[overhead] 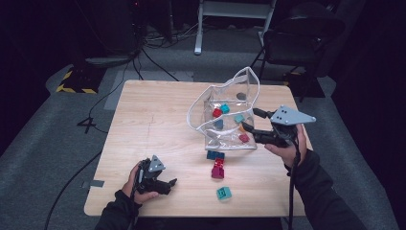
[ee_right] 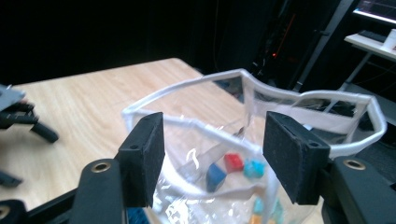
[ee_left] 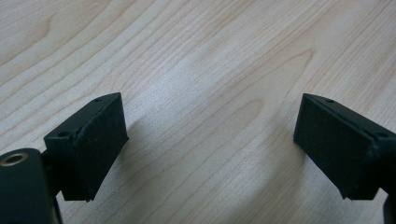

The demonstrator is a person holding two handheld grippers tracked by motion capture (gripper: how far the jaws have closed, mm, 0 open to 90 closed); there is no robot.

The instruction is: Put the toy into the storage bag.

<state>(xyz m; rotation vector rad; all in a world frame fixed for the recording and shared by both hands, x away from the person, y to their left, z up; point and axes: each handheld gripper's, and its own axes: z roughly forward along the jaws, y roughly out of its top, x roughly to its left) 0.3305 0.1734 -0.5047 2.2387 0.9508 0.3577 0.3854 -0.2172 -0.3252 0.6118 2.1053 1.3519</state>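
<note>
At the near left of the table [overhead: 143, 120], the left gripper [overhead: 163, 184] rests low over bare wood, its jaws standing apart with nothing between them. To its right, three loose blocks lie on the tabletop just in front of the bag: a blue block [overhead: 215, 155] nearest the bag, a red block [overhead: 218, 169] touching it on the near side, and a teal block [overhead: 223, 192] nearer still, toward the table's edge. The clear bag [overhead: 227, 115] stands open right of centre, its white rim [ee_right: 187, 86] sagging unevenly, with several coloured blocks already inside. On the bag's right side, the right gripper [overhead: 253, 120] has its jaws parted either side of the rim; the pads do not appear to press on the plastic.

The risk, as I judge it, is the soft bag: with no firm hold on the rim, it could slump or tip when nudged, spilling blocks, or the mouth could fold shut before the loose blocks go in.
</note>
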